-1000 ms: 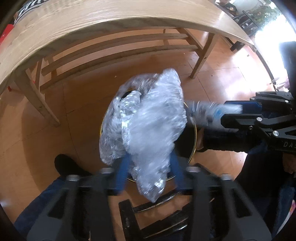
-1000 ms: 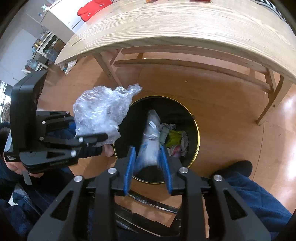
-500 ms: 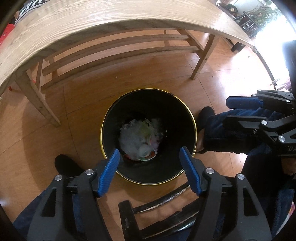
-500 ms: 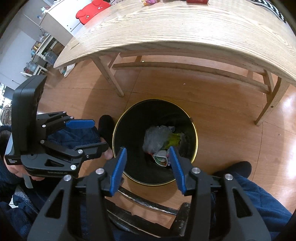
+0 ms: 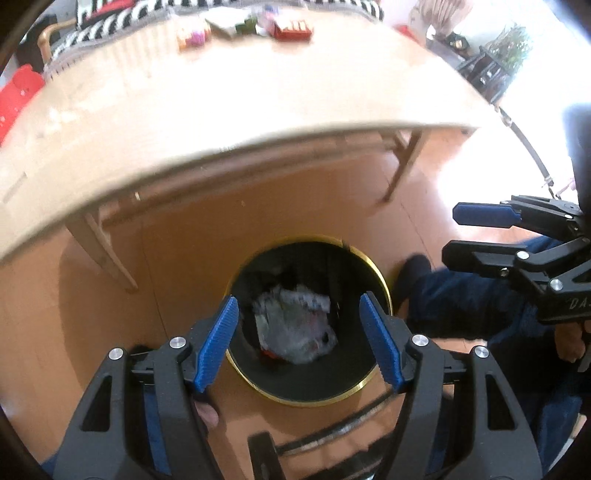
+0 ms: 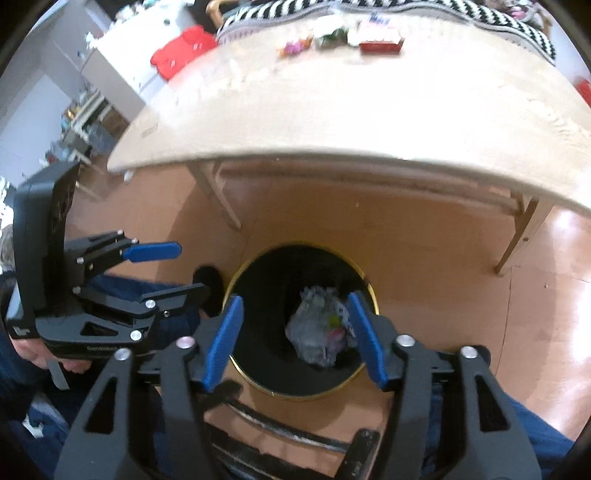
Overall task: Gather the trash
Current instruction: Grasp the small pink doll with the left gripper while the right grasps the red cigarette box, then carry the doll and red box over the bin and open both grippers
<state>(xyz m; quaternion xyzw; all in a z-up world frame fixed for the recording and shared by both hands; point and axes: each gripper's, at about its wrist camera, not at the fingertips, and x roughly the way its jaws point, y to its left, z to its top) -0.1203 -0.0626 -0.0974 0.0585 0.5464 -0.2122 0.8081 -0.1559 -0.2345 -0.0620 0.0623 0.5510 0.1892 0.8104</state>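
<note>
A black bin with a gold rim [image 5: 373, 384] [image 6: 364, 275] stands on the floor below both grippers. Crumpled clear plastic and other trash [image 5: 295, 328] [image 6: 317, 336] lie inside it. My left gripper [image 5: 304, 325] is open and empty above the bin; it also shows at the left of the right wrist view [image 6: 173, 269]. My right gripper [image 6: 295, 325] is open and empty above the bin; it shows at the right of the left wrist view [image 5: 458, 236]. More small items, a red box [image 5: 293, 27] [image 6: 380, 40] and wrappers [image 6: 295, 47], lie at the wooden table's far edge.
The wooden table [image 5: 221, 92] [image 6: 369, 110] stands beyond the bin, its legs [image 5: 107, 251] [image 6: 517, 236] on the orange floor. A striped cushion [image 6: 369, 9] lies behind it. The person's blue-clad legs [image 5: 472, 302] and dark shoes [image 6: 208, 280] flank the bin.
Both grippers opened and let go: the plastic wrap and the bottle dropped into the bin. Both have since risen, so the tabletop has come into view.
</note>
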